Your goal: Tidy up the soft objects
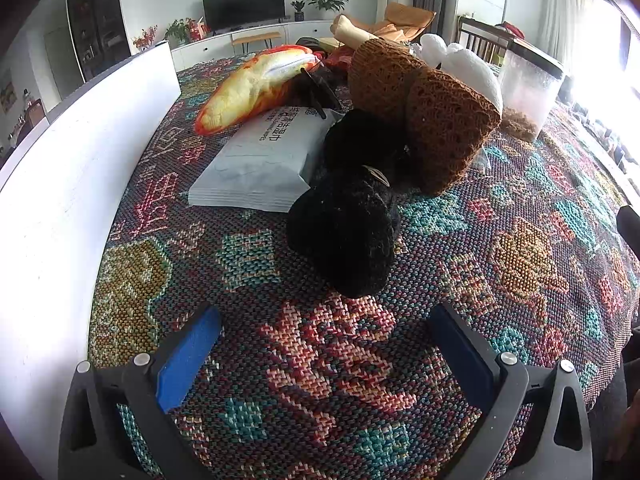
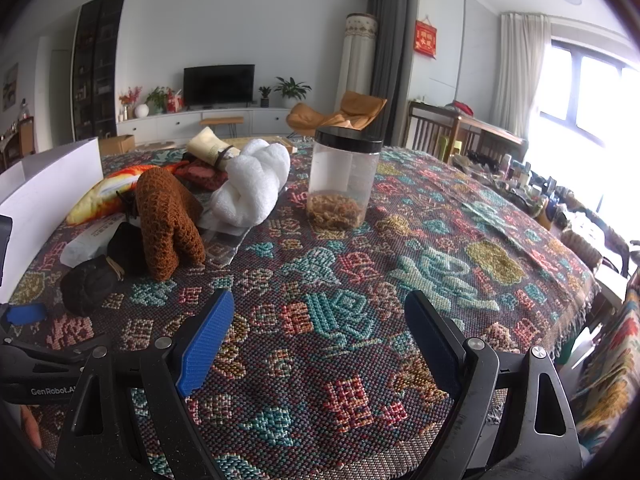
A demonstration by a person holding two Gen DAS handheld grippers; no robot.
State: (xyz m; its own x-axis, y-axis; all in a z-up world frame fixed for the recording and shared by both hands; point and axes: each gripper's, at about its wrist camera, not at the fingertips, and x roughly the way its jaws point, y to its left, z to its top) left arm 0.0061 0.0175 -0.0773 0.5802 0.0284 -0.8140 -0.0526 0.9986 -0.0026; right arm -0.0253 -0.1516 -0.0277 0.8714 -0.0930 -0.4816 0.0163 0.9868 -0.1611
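Note:
A black plush toy (image 1: 352, 216) lies on the patterned cloth just ahead of my open, empty left gripper (image 1: 324, 344). Behind it stand a brown knitted piece (image 1: 424, 104), a white fluffy towel (image 1: 464, 64) and an orange fish-shaped cushion (image 1: 256, 88). A white wipes pack (image 1: 260, 156) lies left of the black toy. In the right wrist view my right gripper (image 2: 320, 328) is open and empty above the cloth, with the brown knit (image 2: 168, 220), white towel (image 2: 252, 184), black toy (image 2: 92, 280) and fish cushion (image 2: 108, 192) at far left.
A white box wall (image 1: 80, 184) runs along the left. A clear jar with a black lid (image 2: 344, 176) and brown filling stands mid-table. The table's edge (image 2: 576, 312) drops off at right, with cluttered items beyond. The left gripper's tip (image 2: 24, 314) shows at left.

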